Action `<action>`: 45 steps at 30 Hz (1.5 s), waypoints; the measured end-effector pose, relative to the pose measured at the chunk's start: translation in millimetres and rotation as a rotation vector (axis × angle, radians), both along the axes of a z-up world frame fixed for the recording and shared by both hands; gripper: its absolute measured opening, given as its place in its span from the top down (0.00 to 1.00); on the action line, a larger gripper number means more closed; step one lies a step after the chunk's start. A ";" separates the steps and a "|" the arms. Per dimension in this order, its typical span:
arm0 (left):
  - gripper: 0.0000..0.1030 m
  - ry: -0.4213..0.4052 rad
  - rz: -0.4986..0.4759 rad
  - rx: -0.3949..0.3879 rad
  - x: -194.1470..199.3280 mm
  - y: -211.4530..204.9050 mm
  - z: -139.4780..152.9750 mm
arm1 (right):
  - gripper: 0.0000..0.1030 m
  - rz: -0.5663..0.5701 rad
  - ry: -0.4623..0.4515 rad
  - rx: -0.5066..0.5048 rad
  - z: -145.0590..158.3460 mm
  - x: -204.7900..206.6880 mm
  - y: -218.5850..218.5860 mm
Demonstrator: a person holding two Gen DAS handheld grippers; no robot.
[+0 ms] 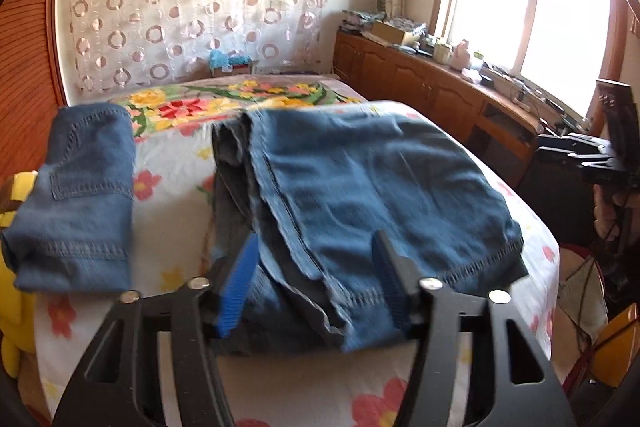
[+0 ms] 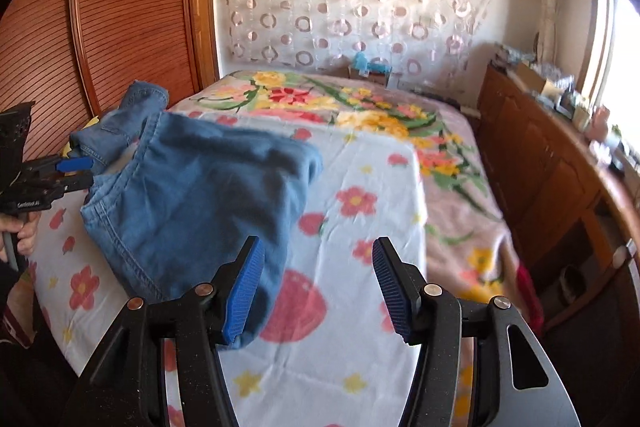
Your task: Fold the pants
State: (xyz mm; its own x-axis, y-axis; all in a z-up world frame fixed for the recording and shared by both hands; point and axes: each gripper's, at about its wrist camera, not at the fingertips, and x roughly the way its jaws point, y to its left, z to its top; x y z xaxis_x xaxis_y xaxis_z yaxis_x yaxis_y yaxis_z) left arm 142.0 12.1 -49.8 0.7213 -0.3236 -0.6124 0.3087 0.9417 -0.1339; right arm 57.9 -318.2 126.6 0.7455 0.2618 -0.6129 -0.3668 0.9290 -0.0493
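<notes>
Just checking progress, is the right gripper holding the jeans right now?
No, the right gripper is open over the bedsheet, the jeans beside it.

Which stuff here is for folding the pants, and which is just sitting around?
For the job: jeans, left gripper, right gripper, bed sheet.
Just lying about: folded jeans, yellow toy, wooden cabinet, clutter on top.

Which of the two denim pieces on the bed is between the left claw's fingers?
The larger, rumpled jeans, whose hem edge sits between the open left claw. The smaller folded piece lies apart, off to the left.
</notes>
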 end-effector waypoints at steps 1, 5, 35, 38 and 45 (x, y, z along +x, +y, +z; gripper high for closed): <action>0.50 0.006 -0.001 -0.001 -2.3 -1.2 -2.3 | 0.43 0.000 0.011 0.013 -6.4 -0.1 0.8; 0.61 0.039 -0.020 0.004 -12.7 -6.2 -15.6 | 0.49 0.014 0.054 0.067 -33.6 5.7 9.6; 0.83 0.073 0.064 -0.036 -28.3 15.5 -26.8 | 0.45 0.017 0.073 0.198 -52.5 13.0 20.1; 0.65 0.053 0.067 -0.014 -29.8 14.2 -23.1 | 0.42 0.013 0.094 0.187 -60.3 25.2 29.3; 0.19 0.034 0.068 -0.030 -26.0 14.6 -13.7 | 0.35 0.002 0.164 0.212 -78.5 46.1 37.3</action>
State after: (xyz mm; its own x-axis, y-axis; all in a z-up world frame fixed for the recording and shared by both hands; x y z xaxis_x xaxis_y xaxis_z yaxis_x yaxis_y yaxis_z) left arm 116.0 26.7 -63.5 0.7213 -0.2929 -0.6277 0.2389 0.9558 -0.1716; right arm 103.9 -280.9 48.1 0.6398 0.3989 -0.6569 -0.3557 0.9114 0.2070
